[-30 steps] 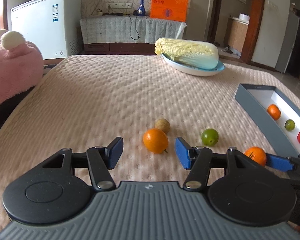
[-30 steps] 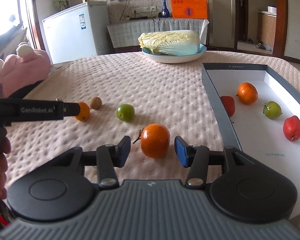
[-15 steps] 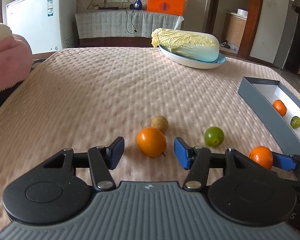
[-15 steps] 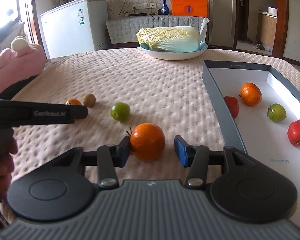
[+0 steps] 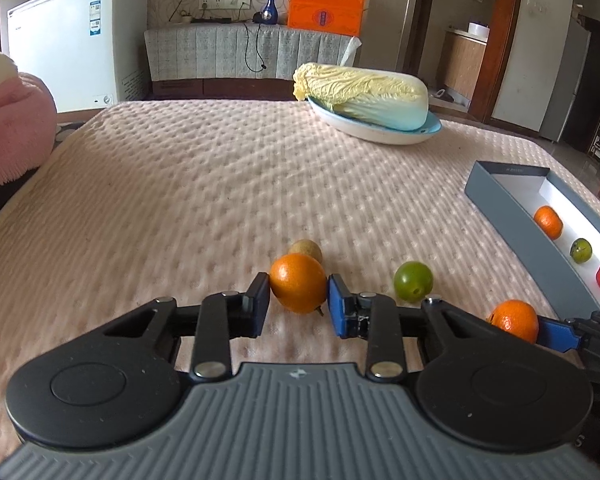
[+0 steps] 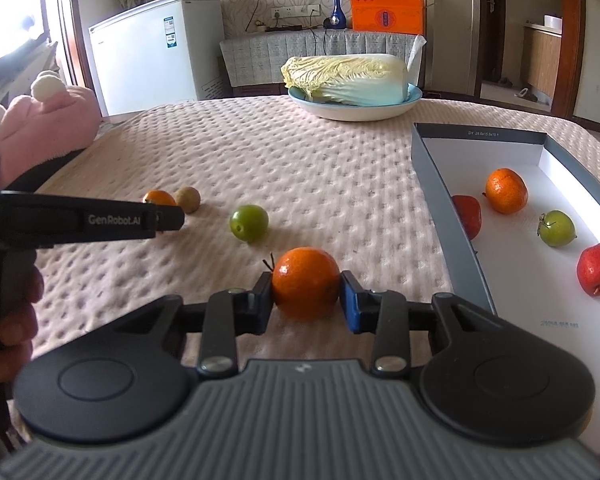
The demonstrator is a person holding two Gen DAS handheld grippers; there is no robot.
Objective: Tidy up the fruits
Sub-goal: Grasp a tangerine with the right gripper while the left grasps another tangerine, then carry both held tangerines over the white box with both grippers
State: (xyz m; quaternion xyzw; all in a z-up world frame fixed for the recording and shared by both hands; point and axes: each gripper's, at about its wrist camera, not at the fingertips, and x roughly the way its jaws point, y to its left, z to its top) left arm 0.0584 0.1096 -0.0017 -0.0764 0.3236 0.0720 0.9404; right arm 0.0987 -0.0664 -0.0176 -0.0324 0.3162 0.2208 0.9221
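Since our left gripper (image 5: 299, 305) and right gripper (image 6: 306, 301) have just been closing and each now pinches an orange (image 5: 298, 288) (image 6: 305, 289) between its pads, we lift both gently toward the box (image 6: 440, 200) beyond the right fingers.

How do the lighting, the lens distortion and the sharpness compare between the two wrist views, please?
Left wrist view: even daylight, soft shadows under the green fruit; strong fisheye bends the freezer and the door frame; sharp throughout. Right wrist view: the window at the left edge is blown out, the box floor glares white, the left gripper crosses the frame sharply; bowed edges likewise.
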